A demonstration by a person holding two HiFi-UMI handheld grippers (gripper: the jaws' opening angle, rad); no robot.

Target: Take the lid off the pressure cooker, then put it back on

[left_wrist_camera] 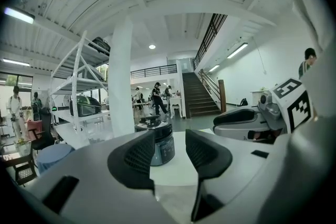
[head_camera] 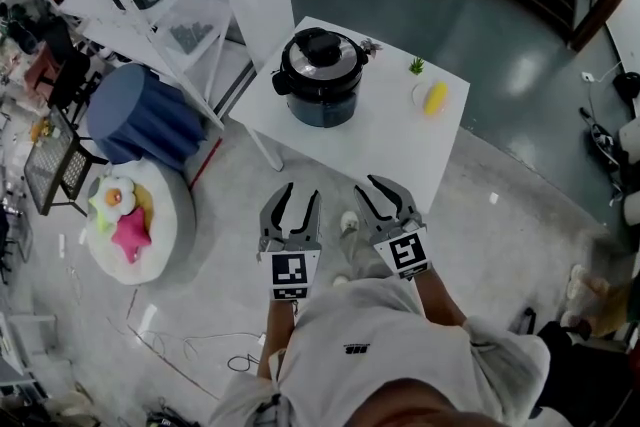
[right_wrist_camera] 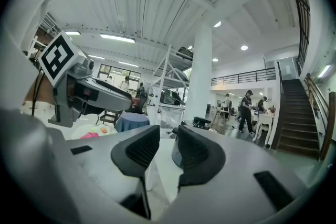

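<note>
Pressure cooker (head_camera: 320, 80) stands upright on the bench (head_camera: 395, 150), long axis vertical, lid (head_camera: 320, 50) on with the knob up. Left gripper (head_camera: 302, 193) and right gripper (head_camera: 372, 193) sit short of the bench, well apart from the cooker. Fingers on both are slightly parted and grip nothing.

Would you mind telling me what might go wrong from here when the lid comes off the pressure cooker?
The pressure cooker sits close to one edge of the table, so twisting its lid could slide it off. The corn and small plant lie on the side of the right gripper and might get knocked.
</note>
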